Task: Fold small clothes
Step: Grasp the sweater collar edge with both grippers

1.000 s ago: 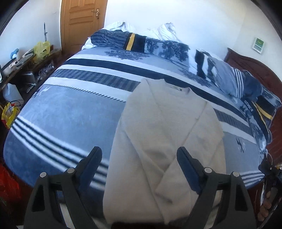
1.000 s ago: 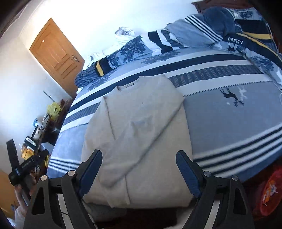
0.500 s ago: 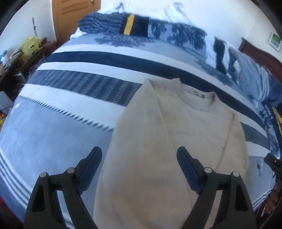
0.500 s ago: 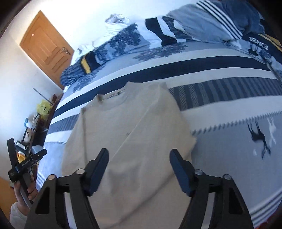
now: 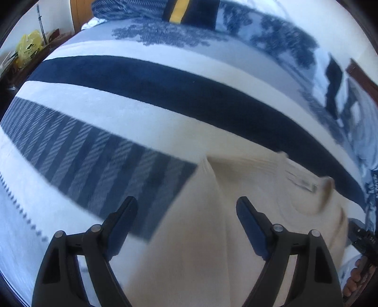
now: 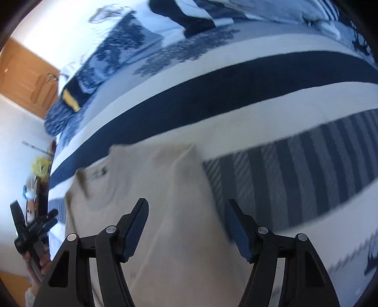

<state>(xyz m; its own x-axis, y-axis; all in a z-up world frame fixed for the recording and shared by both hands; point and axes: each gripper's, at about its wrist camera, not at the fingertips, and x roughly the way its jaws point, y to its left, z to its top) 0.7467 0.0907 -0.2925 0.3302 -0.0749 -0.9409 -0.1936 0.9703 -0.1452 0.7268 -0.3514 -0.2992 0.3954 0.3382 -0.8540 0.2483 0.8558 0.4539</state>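
Sweater point(image 5: 193, 248), cream and knitted, lay flat on the bed, filling the near part of both wrist views, its collar pointing away toward the pillows. In the left wrist view the left gripper point(image 5: 186, 207) hovered low over the garment's left shoulder with its jaws spread wide and nothing between them; the left blue pad sat above the striped blanket point(image 5: 94, 160), the right pad above the cream knit, and the shoulder edge ran up between them. In the right wrist view the right gripper point(image 6: 186, 210) was likewise released, jaws apart, poised over the sweater's point(image 6: 165, 212) right shoulder, whose edge lay near the right pad. Whether either pad touched the fabric could not be told. Just beyond the fingers the collar point(image 5: 304, 184) with its small label showed, blurred. Farther off ran the blanket's broad navy band point(image 6: 212, 94), then a heap of blue patterned bedding point(image 5: 189, 14). A wooden door point(image 6: 26, 80) stood beyond the bed's far corner.
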